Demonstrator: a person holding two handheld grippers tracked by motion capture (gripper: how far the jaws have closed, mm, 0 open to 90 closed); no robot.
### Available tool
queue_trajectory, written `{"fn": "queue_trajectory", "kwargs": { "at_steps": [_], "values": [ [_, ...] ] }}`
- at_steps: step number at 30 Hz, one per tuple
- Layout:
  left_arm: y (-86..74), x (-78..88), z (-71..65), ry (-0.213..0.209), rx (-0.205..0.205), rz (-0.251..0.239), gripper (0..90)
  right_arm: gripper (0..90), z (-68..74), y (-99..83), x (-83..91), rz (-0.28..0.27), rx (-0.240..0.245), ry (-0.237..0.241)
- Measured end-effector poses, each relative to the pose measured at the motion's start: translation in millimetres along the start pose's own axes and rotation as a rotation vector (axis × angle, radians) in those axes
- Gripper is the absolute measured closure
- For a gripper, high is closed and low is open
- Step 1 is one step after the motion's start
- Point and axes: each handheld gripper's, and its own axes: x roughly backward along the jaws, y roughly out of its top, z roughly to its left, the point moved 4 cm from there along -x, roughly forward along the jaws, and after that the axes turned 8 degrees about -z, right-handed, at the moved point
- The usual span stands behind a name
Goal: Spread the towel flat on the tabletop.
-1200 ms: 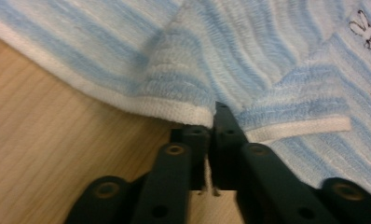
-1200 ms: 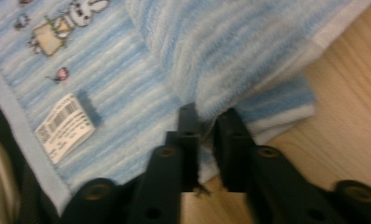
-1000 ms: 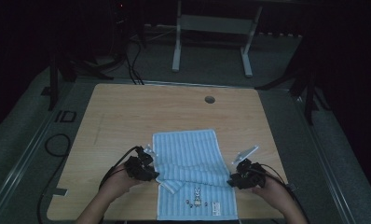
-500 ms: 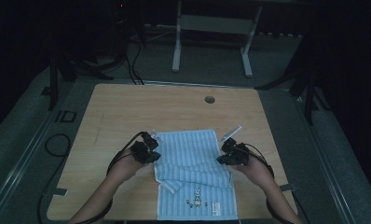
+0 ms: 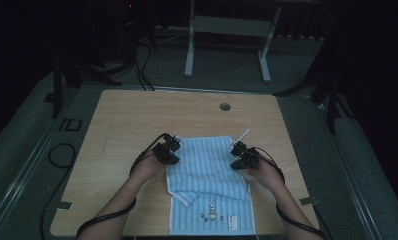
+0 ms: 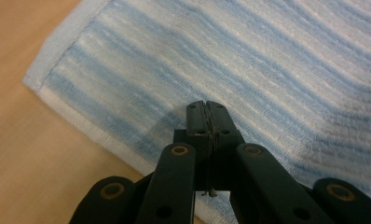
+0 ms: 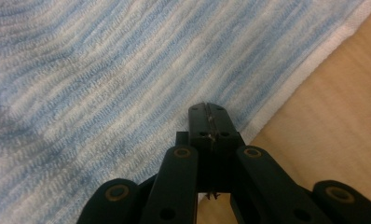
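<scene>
A blue-and-white striped towel (image 5: pixel 207 167) lies on the wooden table (image 5: pixel 132 117), with a raised ridge across it and a small rabbit picture (image 5: pixel 211 206) on its near part. My left gripper (image 5: pixel 171 148) rests at the towel's far left edge. Its jaws are shut, with nothing showing between them, and the tip (image 6: pixel 205 105) sits just over the striped cloth (image 6: pixel 277 56). My right gripper (image 5: pixel 240 153) is at the far right edge, also shut, with its tip (image 7: pixel 206 107) low over the cloth (image 7: pixel 104 70) near the white hem.
A round cable hole (image 5: pixel 225 106) sits near the table's far edge. Bare wood spreads beyond and on both sides of the towel. Behind the table, a white desk frame (image 5: pixel 227 45) and cables (image 5: pixel 137 60) lie on the dark floor.
Both grippers have moved away from me along the towel's side edges, from the ridge at mid-towel to near its far corners. The ridge has stayed in place.
</scene>
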Motion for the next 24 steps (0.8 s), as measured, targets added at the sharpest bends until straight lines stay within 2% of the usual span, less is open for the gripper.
{"fn": "queue_trajectory", "kwargs": {
  "at_steps": [1,2,8,11,15,24],
  "values": [
    [2.6,-1.5,2.5,0.002,0.005,0.002,88.7,89.8,-4.7,2.5,-1.0,0.001,-0.010,-0.002],
    [7.2,-4.4,6.6,0.023,0.001,-0.001,88.7,89.8,-6.7,3.4,-1.4,-0.001,-0.015,-0.001],
    [18.7,-11.6,18.2,0.036,0.022,-0.004,88.6,89.8,-19.0,9.8,-4.2,-0.006,-0.048,-0.005],
    [24.4,-15.0,24.8,0.038,0.038,-0.004,88.6,89.8,-28.3,15.1,-6.1,-0.002,-0.083,-0.005],
    [31.8,-19.7,32.4,0.052,0.038,-0.007,88.6,89.8,-33.9,20.1,-8.2,0.003,-0.093,-0.015],
    [49.2,-29.4,46.2,0.084,0.013,0.022,88.5,89.8,-49.3,33.1,-13.4,0.019,-0.134,-0.027]
  ]
}}
